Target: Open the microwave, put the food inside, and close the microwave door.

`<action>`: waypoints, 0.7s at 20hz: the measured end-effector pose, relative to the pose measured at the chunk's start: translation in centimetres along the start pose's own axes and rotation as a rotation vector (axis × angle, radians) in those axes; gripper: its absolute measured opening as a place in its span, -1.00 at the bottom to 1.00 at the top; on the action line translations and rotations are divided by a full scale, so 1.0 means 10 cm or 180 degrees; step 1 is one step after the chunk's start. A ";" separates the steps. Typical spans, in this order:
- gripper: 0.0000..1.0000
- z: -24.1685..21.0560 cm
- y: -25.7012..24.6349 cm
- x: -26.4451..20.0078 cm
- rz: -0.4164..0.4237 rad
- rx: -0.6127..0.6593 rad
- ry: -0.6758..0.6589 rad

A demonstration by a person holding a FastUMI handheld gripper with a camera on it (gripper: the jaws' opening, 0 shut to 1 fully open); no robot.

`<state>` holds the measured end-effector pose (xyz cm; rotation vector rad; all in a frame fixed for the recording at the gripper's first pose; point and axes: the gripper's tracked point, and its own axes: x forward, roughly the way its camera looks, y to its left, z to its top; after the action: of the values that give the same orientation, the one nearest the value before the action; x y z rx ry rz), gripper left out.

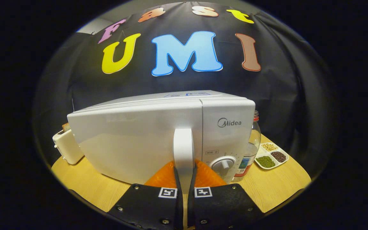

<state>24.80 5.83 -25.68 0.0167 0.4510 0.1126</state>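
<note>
With the gripper (pixel 184 179) clamped on the white upright plastic door handle (pixel 183 150) (centre frame) of the white boxy microwave (pixel 133 140), pull steadily outward along the hinge arc.

The microwave (pixel 158 134) hides most of the toaster (pixel 66 147), seemingly.

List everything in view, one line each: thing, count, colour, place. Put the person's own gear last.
Microwave: one, white, on the table, door shut, just ahead of the gripper.
Door handle: one, white, upright, between the jaws.
Dial: one, white, on the microwave's panel beside the handle.
Toaster: one, cream, beside the microwave's far side from the dial.
Bottle: one, clear with a red cap, beside the dial side.
Dish of beans: one, white, three compartments, beyond the bottle.
Table: one, light wood.
Gripper: one, jaws closed on the door handle.
</note>
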 end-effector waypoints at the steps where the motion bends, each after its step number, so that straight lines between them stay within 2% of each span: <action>1: -0.89 0.01 0.00 -0.01 -0.0020 -0.0008 -0.0010; 4: -0.89 0.00 0.00 -0.02 -0.0065 -0.0022 -0.0013; 8: -0.89 -0.09 0.09 -0.36 -0.0077 -0.0259 -0.0122; 14: -0.89 -0.26 0.28 -0.80 -0.0063 -0.0134 0.0008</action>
<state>16.17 7.70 -24.46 -0.0293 0.4510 0.1026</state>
